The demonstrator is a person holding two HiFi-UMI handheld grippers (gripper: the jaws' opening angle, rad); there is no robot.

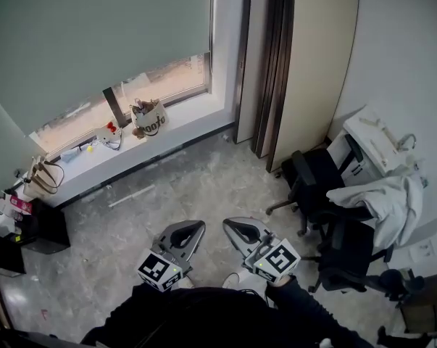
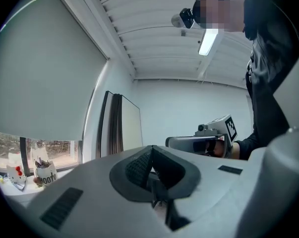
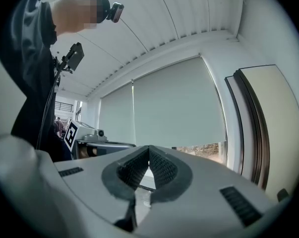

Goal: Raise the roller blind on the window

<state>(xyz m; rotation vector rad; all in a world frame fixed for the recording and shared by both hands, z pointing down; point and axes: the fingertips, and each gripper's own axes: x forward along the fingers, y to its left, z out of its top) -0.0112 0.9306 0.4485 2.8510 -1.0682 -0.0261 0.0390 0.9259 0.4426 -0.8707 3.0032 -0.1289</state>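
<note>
The grey-green roller blind (image 1: pixel 95 42) hangs over most of the window and leaves a low strip of glass (image 1: pixel 160 78) bare above the sill. It also shows in the left gripper view as the blind (image 2: pixel 40 73) and in the right gripper view as the blind (image 3: pixel 179 108). Both grippers are held side by side close to my body, well short of the window. My left gripper (image 1: pixel 194 227) is shut and empty, as its own view (image 2: pixel 151 150) confirms. My right gripper (image 1: pixel 230 225) is also shut with nothing in it (image 3: pixel 149 148). No pull cord can be made out.
A paper bag (image 1: pixel 149 116) and small items stand on the window sill (image 1: pixel 189 114). A tall beige panel (image 1: pixel 312 71) stands right of the window. Black office chairs (image 1: pixel 327 216) draped with a white cloth (image 1: pixel 385 198) crowd the right. A black cabinet (image 1: pixel 44 227) sits at the left.
</note>
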